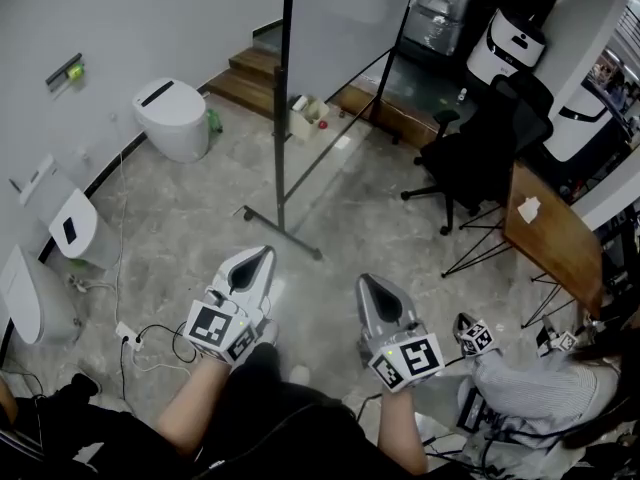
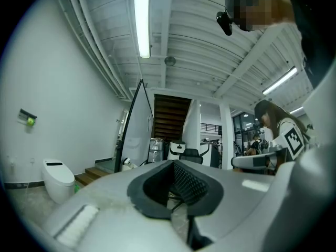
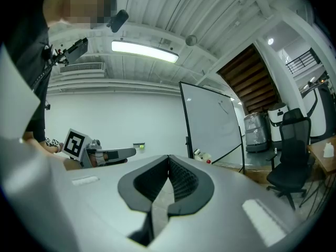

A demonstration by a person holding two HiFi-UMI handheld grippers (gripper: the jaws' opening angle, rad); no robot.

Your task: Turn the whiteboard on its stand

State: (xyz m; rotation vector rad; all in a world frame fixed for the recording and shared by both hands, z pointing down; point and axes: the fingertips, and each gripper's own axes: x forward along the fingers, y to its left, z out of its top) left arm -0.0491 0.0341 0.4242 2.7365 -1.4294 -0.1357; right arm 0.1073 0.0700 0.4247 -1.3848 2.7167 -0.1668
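Both were noted shut, empty: left tongs (image 1: 258, 258), right tongs (image 1: 368, 286). Whiteboard (image 1: 345, 18) was seen well apart; shoved ungripped, its stand (image 1: 282, 148) could be tipped.

Bright ceiling tube (image 2: 142, 20) lights fisheye-warped, dark-cornered views.

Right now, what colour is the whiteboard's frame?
Black. The whiteboard frame shows best in the head view.
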